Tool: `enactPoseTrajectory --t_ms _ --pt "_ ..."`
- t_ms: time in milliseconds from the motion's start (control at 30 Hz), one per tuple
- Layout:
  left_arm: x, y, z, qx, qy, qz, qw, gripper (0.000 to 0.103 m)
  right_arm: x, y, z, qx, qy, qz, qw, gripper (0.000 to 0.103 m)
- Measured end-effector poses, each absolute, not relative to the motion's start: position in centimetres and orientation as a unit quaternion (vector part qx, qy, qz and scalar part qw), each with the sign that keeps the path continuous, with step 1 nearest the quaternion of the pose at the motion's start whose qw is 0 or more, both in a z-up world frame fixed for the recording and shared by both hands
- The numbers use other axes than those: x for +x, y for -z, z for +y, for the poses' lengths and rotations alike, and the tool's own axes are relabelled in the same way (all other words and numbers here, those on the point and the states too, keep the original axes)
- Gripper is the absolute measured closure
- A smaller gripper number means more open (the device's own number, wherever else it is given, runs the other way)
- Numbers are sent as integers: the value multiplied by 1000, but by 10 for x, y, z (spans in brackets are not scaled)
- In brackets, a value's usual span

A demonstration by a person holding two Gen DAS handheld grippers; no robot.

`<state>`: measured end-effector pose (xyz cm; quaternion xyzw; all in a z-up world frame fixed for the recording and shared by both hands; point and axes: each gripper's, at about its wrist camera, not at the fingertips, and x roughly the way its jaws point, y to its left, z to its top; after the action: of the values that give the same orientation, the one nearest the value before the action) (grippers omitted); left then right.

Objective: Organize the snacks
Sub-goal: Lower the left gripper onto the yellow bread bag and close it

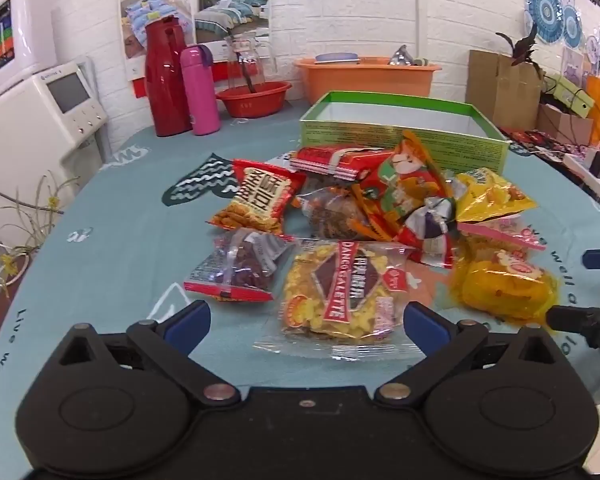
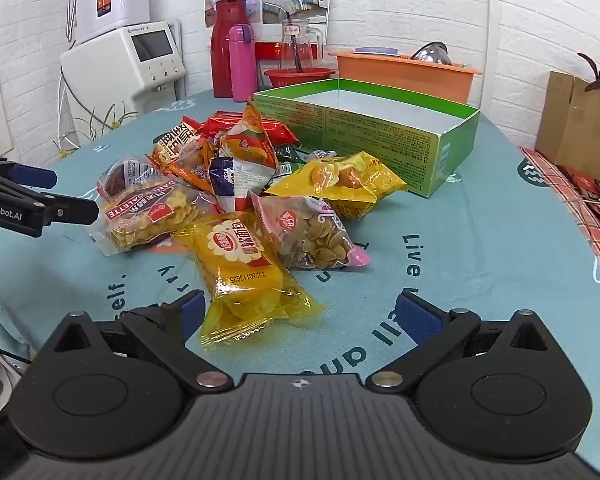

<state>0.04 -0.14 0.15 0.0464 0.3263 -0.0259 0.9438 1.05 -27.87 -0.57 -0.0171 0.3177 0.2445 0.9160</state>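
A pile of snack packets lies on the blue tablecloth (image 1: 120,240) in front of an open, empty green box (image 1: 404,128), also in the right wrist view (image 2: 380,128). My left gripper (image 1: 306,320) is open around the near end of a clear packet of yellow crackers (image 1: 340,288). My right gripper (image 2: 300,316) is open, with the near end of a yellow soft-bread packet (image 2: 244,276) between its fingers. A pink-edged seed packet (image 2: 312,232) and a yellow nut packet (image 2: 340,180) lie beyond it. The left gripper also shows in the right wrist view (image 2: 52,196).
A red thermos (image 1: 166,80), a pink bottle (image 1: 198,88), a glass jug in a red basin (image 1: 256,96) and an orange tub (image 1: 368,76) stand at the table's back. A white appliance (image 1: 32,120) is left; cardboard boxes (image 1: 504,88) are right.
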Motion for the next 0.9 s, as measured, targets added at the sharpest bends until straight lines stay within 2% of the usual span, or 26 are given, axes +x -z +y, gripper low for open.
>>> enactPoseTrajectory --t_ms 233,333,667,900 --pt "13 -9 -37 9 128 340 932 0 12 11 -283 -13 -265 303 915 0" --pt "23 -4 -56 -8 170 370 913 0 10 12 -285 -6 -283 285 916 0" --pt "55 10 -65 -151 186 427 872 0 17 15 -275 -35 -329 266 906 0" --pt "71 22 -74 -146 181 425 875 0 24 20 -274 1 -322 291 901 0"
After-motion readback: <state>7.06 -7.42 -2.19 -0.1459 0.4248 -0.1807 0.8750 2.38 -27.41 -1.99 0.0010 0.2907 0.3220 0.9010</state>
